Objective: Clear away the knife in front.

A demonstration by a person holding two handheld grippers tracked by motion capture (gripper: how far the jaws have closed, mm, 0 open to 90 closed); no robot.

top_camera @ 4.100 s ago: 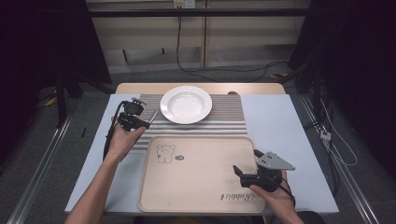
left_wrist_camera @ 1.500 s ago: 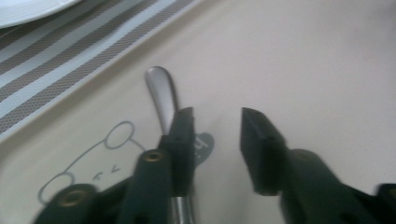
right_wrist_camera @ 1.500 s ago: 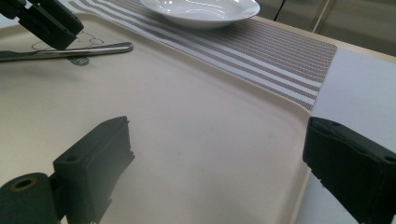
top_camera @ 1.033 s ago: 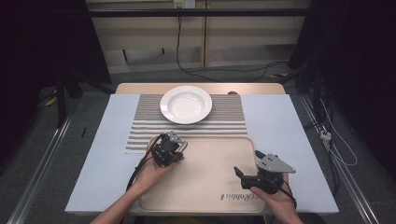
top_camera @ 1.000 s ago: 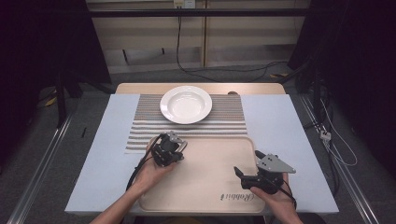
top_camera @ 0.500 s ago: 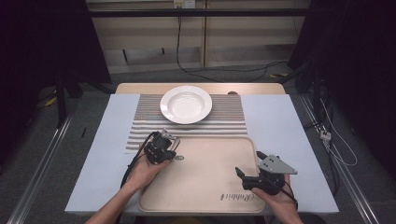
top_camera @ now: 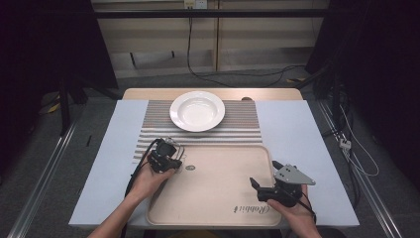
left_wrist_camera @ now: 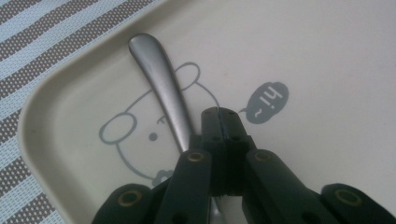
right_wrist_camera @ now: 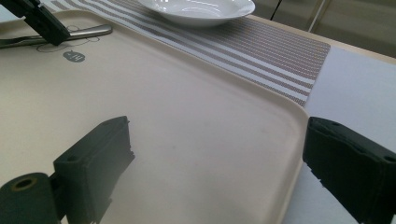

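Left gripper (left_wrist_camera: 218, 114): jaws pressed together, tips low over the tray (left_wrist_camera: 327, 60) near its corner. A metal utensil handle (left_wrist_camera: 161, 81) lies flat on the tray's bear drawing, just beside the jaws and passing under the left one; whether the jaws pinch it is hard to tell, the contact being hidden. From above, left gripper (top_camera: 171, 157) sits at the tray's far-left corner. Right gripper (right_wrist_camera: 215, 154): jaws wide apart, hovering over the tray's right edge. White plate (top_camera: 197, 110) rests on the striped mat (top_camera: 242, 126) beyond the tray.
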